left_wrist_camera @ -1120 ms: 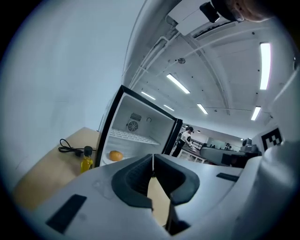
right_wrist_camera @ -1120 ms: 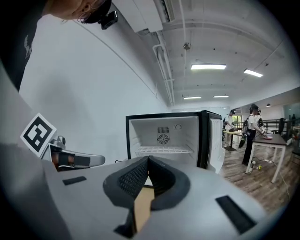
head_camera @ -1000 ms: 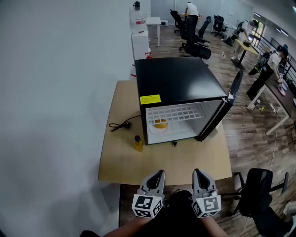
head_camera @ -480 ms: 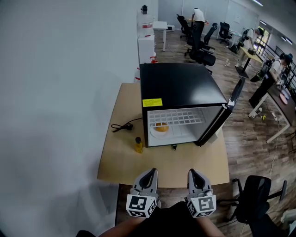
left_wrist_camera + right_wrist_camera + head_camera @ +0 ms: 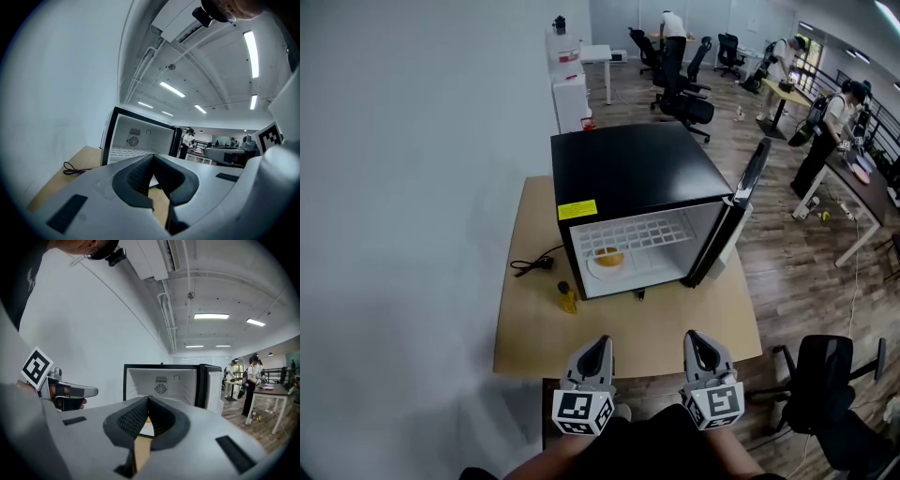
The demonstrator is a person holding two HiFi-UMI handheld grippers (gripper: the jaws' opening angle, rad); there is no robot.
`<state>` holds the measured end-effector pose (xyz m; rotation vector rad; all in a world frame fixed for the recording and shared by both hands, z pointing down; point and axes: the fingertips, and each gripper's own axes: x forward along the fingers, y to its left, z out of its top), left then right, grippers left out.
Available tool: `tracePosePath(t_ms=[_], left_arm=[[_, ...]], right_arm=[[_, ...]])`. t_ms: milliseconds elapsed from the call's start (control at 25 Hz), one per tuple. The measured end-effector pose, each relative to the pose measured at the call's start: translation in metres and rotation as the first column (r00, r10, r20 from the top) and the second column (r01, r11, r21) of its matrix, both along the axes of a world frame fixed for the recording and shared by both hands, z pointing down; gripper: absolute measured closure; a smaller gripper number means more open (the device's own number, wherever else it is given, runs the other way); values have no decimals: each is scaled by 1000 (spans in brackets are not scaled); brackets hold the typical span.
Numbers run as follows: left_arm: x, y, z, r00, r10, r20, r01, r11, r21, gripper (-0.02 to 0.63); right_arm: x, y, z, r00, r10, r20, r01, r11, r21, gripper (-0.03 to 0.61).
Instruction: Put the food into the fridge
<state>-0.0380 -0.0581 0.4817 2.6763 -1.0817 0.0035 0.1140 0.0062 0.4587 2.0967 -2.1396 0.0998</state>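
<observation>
- The left gripper (image 5: 600,343) and right gripper (image 5: 695,338) were both clenched, empty, near the wooden table's (image 5: 581,339) front edge.
- The orange food (image 5: 609,253) sat on a plate (image 5: 596,263) inside the open mini fridge (image 5: 628,169).
- A yellow bottle (image 5: 568,299) stood just outside.

The head camera looks steeply down and forward from high above the near edge of the table (image 5: 534,342), taking in the whole open fridge (image 5: 628,173) and the office floor beyond. The cameras on the left gripper (image 5: 601,343) and right gripper (image 5: 695,339) sit low by that edge, facing far and tilted up toward the ceiling (the right one catches its neighbour at left). All three share the fridge's white inside.
</observation>
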Motion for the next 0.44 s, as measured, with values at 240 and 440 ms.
tracePosePath(t_ms=[240, 440], left_arm=[[2, 2, 0, 1000, -30, -7, 30, 999, 11, 600], [11, 2, 4, 1000, -11, -22, 11, 1000, -21, 600]], right_arm=[[9, 4, 0, 1000, 11, -3, -11, 1000, 2, 518], [16, 5, 3, 1000, 24, 8, -24, 1000, -3, 518]])
